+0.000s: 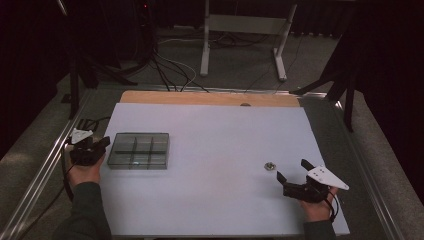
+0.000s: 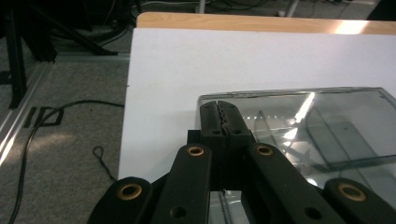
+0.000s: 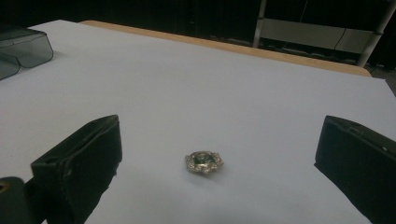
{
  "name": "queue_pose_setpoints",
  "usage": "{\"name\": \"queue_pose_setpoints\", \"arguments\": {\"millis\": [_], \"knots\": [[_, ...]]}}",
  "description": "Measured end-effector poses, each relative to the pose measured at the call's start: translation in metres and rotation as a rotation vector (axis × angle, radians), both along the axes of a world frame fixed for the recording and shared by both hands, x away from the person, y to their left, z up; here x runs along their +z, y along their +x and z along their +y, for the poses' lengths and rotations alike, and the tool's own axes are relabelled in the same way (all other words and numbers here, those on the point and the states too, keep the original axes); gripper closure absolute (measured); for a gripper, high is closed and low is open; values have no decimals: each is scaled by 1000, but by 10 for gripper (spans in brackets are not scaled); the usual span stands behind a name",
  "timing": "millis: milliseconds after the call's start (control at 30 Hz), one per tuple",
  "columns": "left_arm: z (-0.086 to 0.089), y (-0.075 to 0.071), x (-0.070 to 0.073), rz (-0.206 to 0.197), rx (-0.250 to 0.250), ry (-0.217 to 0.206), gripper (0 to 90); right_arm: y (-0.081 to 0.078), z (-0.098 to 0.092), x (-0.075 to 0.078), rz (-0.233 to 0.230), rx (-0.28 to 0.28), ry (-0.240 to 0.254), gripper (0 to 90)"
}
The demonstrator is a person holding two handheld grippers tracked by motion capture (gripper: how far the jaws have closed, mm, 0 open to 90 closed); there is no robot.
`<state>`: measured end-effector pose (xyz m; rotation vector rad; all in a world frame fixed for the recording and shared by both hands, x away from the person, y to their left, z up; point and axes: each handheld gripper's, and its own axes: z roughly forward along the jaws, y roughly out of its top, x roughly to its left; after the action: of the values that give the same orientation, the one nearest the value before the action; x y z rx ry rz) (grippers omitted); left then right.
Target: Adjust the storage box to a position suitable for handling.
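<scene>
A small silvery brooch-like ornament (image 1: 270, 166) with a dark centre lies on the white sheet at the right. My right gripper (image 1: 290, 170) stands open just behind it; in the right gripper view the ornament (image 3: 204, 162) rests on the sheet between and slightly ahead of the wide-apart jaws of the right gripper (image 3: 220, 135). A clear lidded box (image 1: 138, 150) with compartments sits at the left. My left gripper (image 1: 102, 142) is at the box's left end. In the left gripper view the left gripper (image 2: 223, 119) has its jaws pressed together, tips over the corner of the box (image 2: 327, 121), nothing visible between them.
The white sheet (image 1: 215, 135) covers most of the table, with a wooden strip (image 1: 210, 98) along its far edge. Metal rails run along both sides. Cables (image 2: 56, 121) lie on the grey floor to the left, and a table frame (image 1: 245, 30) stands beyond.
</scene>
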<state>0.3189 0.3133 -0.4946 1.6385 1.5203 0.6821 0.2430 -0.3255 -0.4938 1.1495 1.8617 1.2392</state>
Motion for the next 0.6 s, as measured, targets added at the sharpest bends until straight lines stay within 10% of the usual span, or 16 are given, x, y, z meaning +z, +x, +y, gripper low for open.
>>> {"name": "queue_pose_setpoints", "arguments": {"millis": [600], "knots": [[1,9,-14,69,23,35,900,1,1,-1,7,-2,-7,7]]}}
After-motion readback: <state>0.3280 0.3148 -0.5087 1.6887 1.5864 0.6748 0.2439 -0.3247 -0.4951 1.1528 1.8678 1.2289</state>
